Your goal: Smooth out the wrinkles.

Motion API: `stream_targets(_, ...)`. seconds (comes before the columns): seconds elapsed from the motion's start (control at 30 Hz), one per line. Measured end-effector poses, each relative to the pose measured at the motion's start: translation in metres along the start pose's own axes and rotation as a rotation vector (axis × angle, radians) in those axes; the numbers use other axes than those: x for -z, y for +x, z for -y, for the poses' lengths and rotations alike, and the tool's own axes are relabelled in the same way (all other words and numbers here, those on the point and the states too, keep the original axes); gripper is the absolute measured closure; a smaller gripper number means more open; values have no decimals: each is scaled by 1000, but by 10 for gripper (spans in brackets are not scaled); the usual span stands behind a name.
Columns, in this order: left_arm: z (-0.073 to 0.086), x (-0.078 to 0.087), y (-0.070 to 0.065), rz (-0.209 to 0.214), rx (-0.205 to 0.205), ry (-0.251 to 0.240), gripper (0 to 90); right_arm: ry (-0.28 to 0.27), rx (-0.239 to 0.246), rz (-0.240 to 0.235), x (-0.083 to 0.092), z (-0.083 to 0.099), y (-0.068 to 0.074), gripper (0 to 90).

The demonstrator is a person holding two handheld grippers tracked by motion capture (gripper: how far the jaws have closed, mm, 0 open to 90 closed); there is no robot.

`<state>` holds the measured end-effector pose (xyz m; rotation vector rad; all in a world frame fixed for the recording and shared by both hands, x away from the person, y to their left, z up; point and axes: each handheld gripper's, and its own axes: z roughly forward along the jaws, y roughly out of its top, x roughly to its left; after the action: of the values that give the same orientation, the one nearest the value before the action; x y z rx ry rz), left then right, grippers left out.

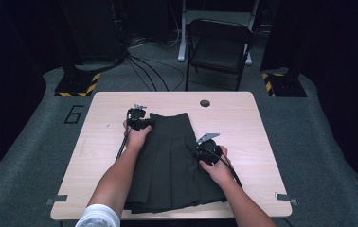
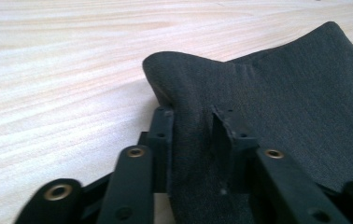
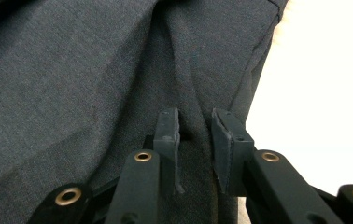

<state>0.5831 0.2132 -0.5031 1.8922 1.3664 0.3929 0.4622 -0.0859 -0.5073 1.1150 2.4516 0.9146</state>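
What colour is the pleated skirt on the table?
The skirt is plain dark charcoal grey, with no print; the weave shows best in the right gripper view.

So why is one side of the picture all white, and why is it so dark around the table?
In the right gripper view, the table beside the dark skirt is washed out to white by glare. In the left gripper view the wood grain shows, though the nearest jaw parts look blurry. In the high view, light falls on the table while the room behind stays nearly black.

Dark charcoal pleated skirt on pale wood-grain table; black jaws.
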Motion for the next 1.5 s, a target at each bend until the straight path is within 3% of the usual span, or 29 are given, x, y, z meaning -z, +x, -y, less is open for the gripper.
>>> stream_targets(0.13,-4,2,-4,-15,-24,-6,810,-9,2,7,-1,0,0,722)
stream_targets(0.17,-5,4,-6,-21,-48,-7,821,-9,2,7,-1,0,1,722)
stream_targets(0.2,-6,4,-8,-25,-52,-10,832,-4,16,6,0,0,0,722)
stream_targets(0.23,-8,6,-8,-24,-82,-7,838,-3,23,10,0,0,1,722)
stream_targets(0.37,-11,12,-13,-30,-102,-24,847,-6,19,11,0,0,1,723)
stream_targets(0.43,-12,15,-15,-20,-100,-42,849,-7,14,11,0,0,1,723)
stream_targets(0.57,-17,25,-17,4,-151,-54,851,-8,14,6,0,0,1,724)
stream_targets(0.6,-18,27,-19,8,-139,-71,852,-9,5,11,-1,0,1,724)
stream_targets(1.07,-27,60,-34,82,-206,-150,855,-12,-22,2,-1,0,0,726)
stream_targets(1.2,-27,63,-39,89,-231,-151,855,0,-42,-5,0,-1,-2,701)
stream_targets(1.27,-27,62,-40,92,-234,-154,855,5,-45,-10,1,-2,-3,652)
stream_targets(1.37,-27,62,-41,90,-234,-155,855,8,-61,-8,5,-5,-2,646)
stream_targets(1.5,-27,62,-40,88,-229,-156,855,-28,-68,-4,13,-12,-1,659)
